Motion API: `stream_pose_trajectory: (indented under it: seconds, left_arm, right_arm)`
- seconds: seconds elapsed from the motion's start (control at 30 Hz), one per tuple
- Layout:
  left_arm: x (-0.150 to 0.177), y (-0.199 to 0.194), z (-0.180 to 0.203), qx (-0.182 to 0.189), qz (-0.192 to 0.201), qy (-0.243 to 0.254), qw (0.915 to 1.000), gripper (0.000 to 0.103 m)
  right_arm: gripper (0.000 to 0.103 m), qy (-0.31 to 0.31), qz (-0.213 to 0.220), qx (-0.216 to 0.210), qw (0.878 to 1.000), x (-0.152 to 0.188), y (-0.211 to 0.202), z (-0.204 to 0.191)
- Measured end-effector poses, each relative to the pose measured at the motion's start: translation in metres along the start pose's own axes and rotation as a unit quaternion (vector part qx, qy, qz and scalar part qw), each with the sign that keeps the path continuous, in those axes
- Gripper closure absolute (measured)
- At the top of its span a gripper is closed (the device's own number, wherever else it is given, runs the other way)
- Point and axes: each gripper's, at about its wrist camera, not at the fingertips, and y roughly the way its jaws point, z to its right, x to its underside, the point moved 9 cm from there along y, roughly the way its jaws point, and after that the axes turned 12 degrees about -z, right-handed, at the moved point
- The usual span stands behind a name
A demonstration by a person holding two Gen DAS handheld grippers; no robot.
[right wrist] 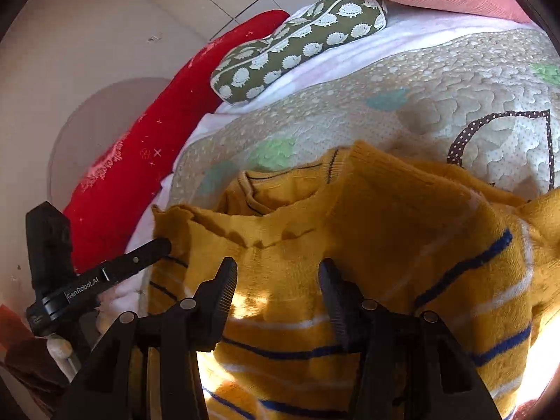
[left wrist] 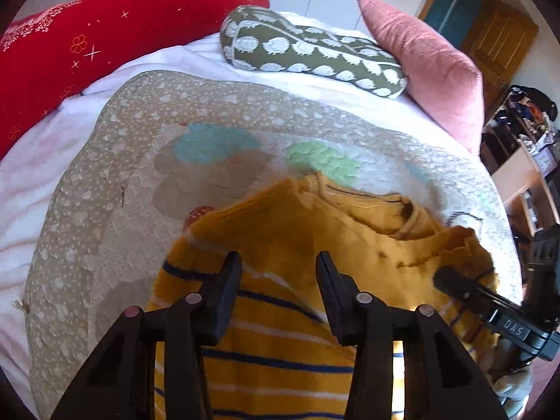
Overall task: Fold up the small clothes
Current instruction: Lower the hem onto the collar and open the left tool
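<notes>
A small mustard-yellow sweater (left wrist: 280,231) with blue and white stripes lies on a beige quilted blanket (left wrist: 115,175), neck opening (left wrist: 402,217) facing away. Its upper part is folded over, with the plain inner side up. My left gripper (left wrist: 279,262) hovers over the sweater's left half, open, with no cloth between its pads. A finger of the right gripper (left wrist: 455,285) touches the frilled edge at the right. In the right wrist view the right gripper (right wrist: 278,269) stands open above the sweater (right wrist: 385,217). A finger of the left gripper (right wrist: 150,250) lies at the sweater's left edge.
The blanket covers a white sheet (left wrist: 31,175) on a bed. A red cushion (left wrist: 87,42), a green hedgehog-print bolster (left wrist: 315,52) and a pink pillow (left wrist: 430,66) line the far side. Cluttered shelves (left wrist: 525,133) stand beyond the bed's right edge.
</notes>
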Motion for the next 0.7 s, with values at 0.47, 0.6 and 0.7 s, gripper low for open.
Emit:
stream_pose_trajectory:
  seconds: [0.47,0.6,0.7]
  left_arm:
    - [0.030,-0.035,-0.040,0.058,0.009,-0.039,0.9975,0.066]
    - [0.074,-0.086,-0.043,0.005,0.068,-0.010,0.9976,0.055]
    - [0.112,-0.111,-0.039,-0.045,0.103,0.007,0.9936,0.048]
  right_arm:
    - [0.069,0.167,0.149,0.100,0.970,-0.002,-0.103,0.127]
    - [0.057,0.125,0.166,0.082,0.975,0.056,-0.145,0.108]
    - [0.054,0.108,0.159,0.095,0.977,0.113,-0.156,0.100]
